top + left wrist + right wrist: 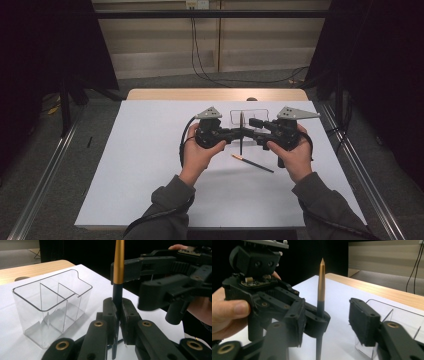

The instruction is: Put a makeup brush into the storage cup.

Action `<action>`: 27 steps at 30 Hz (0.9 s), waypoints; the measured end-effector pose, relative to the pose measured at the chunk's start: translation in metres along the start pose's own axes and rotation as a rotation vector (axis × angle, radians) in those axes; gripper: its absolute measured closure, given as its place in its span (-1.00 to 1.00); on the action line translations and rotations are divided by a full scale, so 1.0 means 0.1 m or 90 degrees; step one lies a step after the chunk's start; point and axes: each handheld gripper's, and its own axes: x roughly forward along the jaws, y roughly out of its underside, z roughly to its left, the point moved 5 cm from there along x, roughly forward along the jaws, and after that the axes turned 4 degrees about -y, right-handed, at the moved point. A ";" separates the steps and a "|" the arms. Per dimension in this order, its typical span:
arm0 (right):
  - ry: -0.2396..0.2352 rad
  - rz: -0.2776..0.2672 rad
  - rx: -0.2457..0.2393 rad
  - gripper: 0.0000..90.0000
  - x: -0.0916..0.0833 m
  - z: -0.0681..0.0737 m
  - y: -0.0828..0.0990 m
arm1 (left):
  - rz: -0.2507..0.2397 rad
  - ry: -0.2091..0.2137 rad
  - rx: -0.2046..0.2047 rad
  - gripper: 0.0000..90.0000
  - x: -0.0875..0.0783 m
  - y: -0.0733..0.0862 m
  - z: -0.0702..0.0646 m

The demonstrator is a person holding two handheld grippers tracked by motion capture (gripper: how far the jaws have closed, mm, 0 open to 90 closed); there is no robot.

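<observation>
L gripper clenched on black-and-gold pencil, held upright over table mid, nearer far edge, long axis vertical, gold tip up; R gripper, jaws apart astride shaft w/o touching, sits closest; clear divided box just beyond.

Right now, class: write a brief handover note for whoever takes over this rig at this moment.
Left gripper: shut on the pencil, holding it upright, gold end up.
Right gripper: open, jaws either side of the same pencil, pads not yet pressing.
Clear box: empty, just behind the grippers on the white sheet.
Second pencil: lying flat on the sheet, near the right hand.
Done: one pencil lifted. Left, probably: pass it over, box both pencils.
</observation>
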 end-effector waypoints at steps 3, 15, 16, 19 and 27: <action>0.001 0.001 -0.006 0.19 0.01 0.00 -0.02 | 0.002 0.000 0.001 0.86 0.01 0.00 -0.01; -0.001 -0.012 0.009 0.46 0.03 0.02 -0.07 | 0.001 0.002 0.013 0.86 0.04 0.01 -0.04; -0.001 -0.015 0.009 0.48 0.04 0.02 -0.08 | 0.003 0.002 0.014 0.86 0.04 0.01 -0.04; 0.000 -0.018 0.012 0.53 0.04 0.02 -0.09 | 0.006 0.000 0.016 0.86 0.04 0.01 -0.05; -0.003 -0.015 0.015 0.63 0.05 0.03 -0.11 | 0.004 0.002 0.019 0.86 0.05 0.01 -0.06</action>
